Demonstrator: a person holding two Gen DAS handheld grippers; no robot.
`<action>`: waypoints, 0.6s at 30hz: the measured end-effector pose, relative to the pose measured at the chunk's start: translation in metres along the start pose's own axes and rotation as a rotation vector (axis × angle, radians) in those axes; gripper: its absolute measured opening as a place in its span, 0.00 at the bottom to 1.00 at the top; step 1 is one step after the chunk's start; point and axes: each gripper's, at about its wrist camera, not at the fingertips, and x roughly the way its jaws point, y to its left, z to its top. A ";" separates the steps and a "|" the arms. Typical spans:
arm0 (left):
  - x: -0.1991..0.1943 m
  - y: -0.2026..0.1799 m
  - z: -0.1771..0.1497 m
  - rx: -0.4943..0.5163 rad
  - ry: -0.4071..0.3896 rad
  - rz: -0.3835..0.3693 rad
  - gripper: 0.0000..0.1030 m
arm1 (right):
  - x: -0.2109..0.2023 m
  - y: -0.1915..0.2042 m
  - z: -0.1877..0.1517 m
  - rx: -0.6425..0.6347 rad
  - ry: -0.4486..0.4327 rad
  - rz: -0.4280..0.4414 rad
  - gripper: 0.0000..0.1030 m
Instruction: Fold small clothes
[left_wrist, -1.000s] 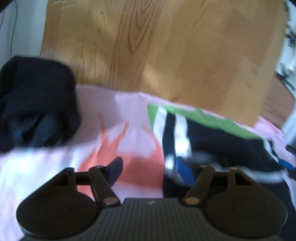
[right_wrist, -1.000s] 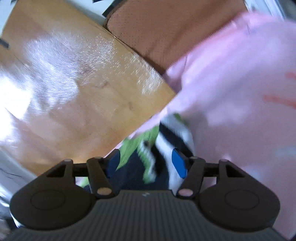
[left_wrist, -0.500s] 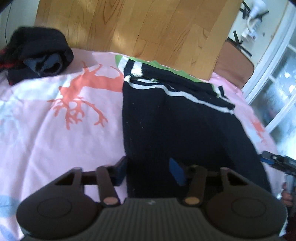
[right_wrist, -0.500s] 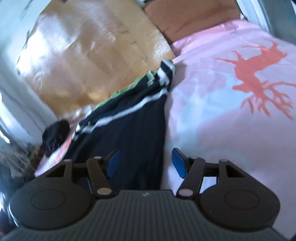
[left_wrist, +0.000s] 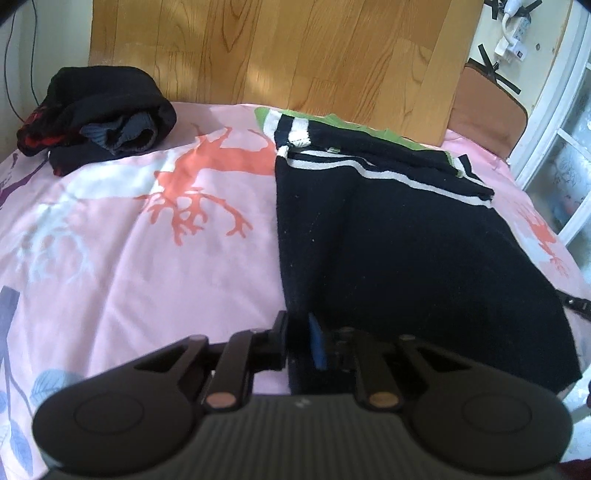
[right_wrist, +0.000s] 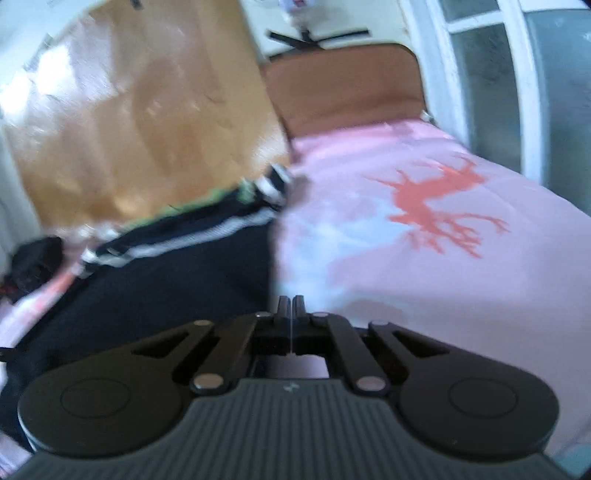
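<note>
Currently lying flat on the pink bedsheet (left_wrist: 110, 266): black garment (left_wrist: 424, 258), long axis running away toward the wooden headboard (left_wrist: 277, 55). Left gripper (left_wrist: 298, 338) is pinching its near left corner, jaws having just been closing. Right gripper (right_wrist: 291, 308), pressed together, is sitting at the near right edge; cloth between unclear.

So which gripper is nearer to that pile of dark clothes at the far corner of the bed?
Left. The left gripper pinches the black striped garment's near left corner, toward the dark clothes pile. The right gripper sits at the garment's opposite edge.
</note>
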 end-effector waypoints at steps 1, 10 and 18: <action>-0.004 0.003 0.002 -0.004 -0.016 -0.032 0.19 | 0.003 -0.007 0.005 0.035 0.023 0.022 0.07; 0.026 -0.009 0.073 -0.032 -0.169 -0.225 0.54 | 0.063 0.027 0.131 -0.018 -0.002 0.227 0.33; 0.123 -0.026 0.095 -0.025 -0.101 -0.326 0.56 | 0.266 0.111 0.222 -0.060 0.200 0.226 0.75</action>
